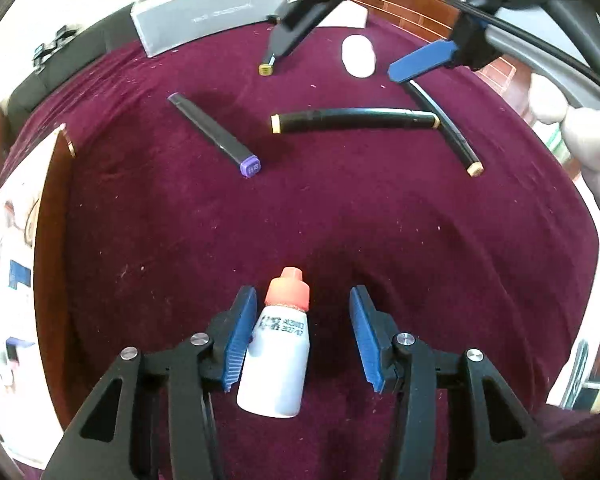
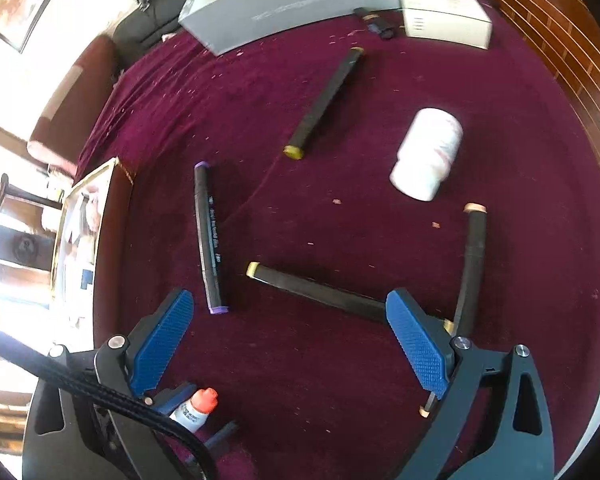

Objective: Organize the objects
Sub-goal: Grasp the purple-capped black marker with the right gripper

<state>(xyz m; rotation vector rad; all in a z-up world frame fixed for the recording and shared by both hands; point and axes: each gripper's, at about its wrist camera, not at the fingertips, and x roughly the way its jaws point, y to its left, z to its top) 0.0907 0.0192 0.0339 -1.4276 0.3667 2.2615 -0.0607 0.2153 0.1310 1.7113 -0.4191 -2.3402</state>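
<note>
My left gripper (image 1: 303,336) is wide apart — its left pad touches the little bottle (image 1: 278,354). My right gripper (image 2: 296,344) gapes over a marker (image 2: 320,290) — its end is hidden.

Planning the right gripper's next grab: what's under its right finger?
The black marker with a tan cap runs beneath the right finger; its far end is covered. A second marker passes behind it.

The small white plastic bottle with the orange-red cap (image 1: 278,356) carries two lines of dark printed code on its shoulder; the characters blur, and only something like "327/47" shows in the lower line. The grey rectangular cardboard box (image 2: 296,0) has a faint line of print, too blurred to read. The black marker with purple end caps (image 2: 209,236) bears small white lettering, also illegible.
</note>
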